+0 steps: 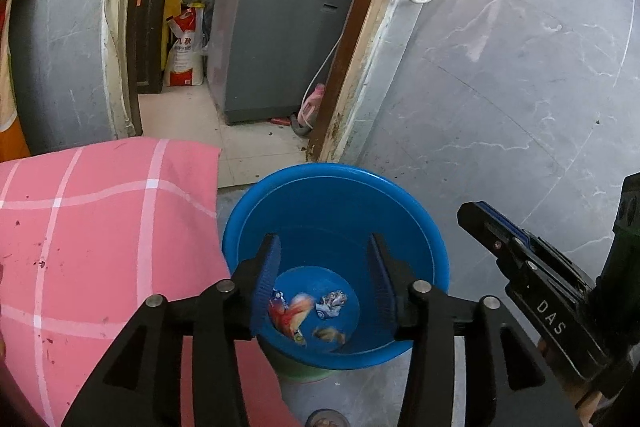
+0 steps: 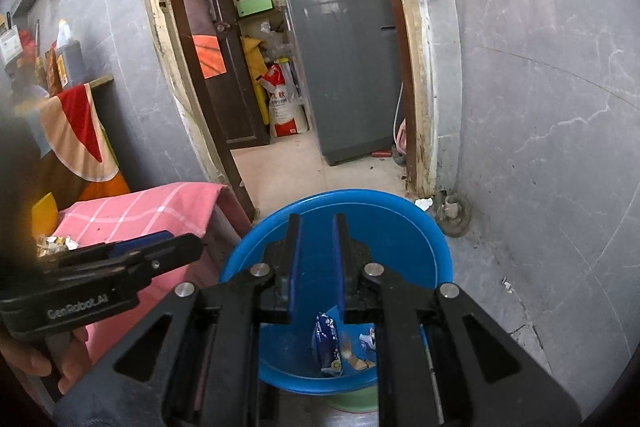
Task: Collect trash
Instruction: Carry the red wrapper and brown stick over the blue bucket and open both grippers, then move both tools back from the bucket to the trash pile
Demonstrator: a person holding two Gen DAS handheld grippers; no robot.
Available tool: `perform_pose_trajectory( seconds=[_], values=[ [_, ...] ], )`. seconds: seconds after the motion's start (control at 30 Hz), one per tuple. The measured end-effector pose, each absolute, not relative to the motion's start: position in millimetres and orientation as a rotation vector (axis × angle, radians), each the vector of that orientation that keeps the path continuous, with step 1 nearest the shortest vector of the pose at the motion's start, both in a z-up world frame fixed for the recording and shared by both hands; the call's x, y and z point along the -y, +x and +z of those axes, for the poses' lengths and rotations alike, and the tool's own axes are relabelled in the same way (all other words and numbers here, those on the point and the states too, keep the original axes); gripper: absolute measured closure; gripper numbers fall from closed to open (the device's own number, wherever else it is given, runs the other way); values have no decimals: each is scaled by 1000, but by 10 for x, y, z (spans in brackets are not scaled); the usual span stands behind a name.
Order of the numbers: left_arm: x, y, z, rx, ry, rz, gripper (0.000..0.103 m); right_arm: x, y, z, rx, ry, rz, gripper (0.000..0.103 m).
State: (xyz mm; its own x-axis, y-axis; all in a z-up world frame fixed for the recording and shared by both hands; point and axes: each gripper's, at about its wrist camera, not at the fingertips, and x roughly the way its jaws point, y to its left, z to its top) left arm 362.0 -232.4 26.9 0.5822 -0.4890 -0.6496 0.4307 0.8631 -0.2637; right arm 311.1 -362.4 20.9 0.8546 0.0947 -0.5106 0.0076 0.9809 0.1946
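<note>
Left wrist view: your left gripper (image 1: 324,267) gapes empty over the blue bin (image 1: 340,187); your right gripper (image 2: 317,231) stands narrow, pinching nothing.

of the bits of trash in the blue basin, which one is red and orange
The flattened wrapper at the left of the blue basin, in the left wrist view. The crumpled wrapper beside it is white-blue, the scrap below brownish.

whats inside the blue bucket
In the blue bucket: a red-orange wrapper, crumpled paper, a brown scrap, and a blue packet. Gripper fingers cover part of the bottom.
</note>
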Motion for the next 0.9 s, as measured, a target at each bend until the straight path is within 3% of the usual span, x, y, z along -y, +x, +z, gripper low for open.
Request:
perform_pose_trajectory(
  seconds=[0.3,0.37,0.43,0.53,0.7,0.9],
  values=[
    [2081,3444,423,-682,-101,-488,42,3561,3007,338,-471,170,38,47],
    [1976,3397,484,-650,-104,-452,34,3537,2974,383,-444,167,37,41],
    [1855,3343,539,-612,-112,-413,18,3512,2929,442,-408,168,40,30],
    [1673,3258,628,-553,-120,-357,8,3459,2867,512,-360,171,41,19],
    [1386,3072,760,-446,-122,-286,4,3334,2763,620,-284,182,56,0],
    [1092,2829,873,-342,-102,-235,3,3140,2612,756,-189,176,88,0]
  ],
)
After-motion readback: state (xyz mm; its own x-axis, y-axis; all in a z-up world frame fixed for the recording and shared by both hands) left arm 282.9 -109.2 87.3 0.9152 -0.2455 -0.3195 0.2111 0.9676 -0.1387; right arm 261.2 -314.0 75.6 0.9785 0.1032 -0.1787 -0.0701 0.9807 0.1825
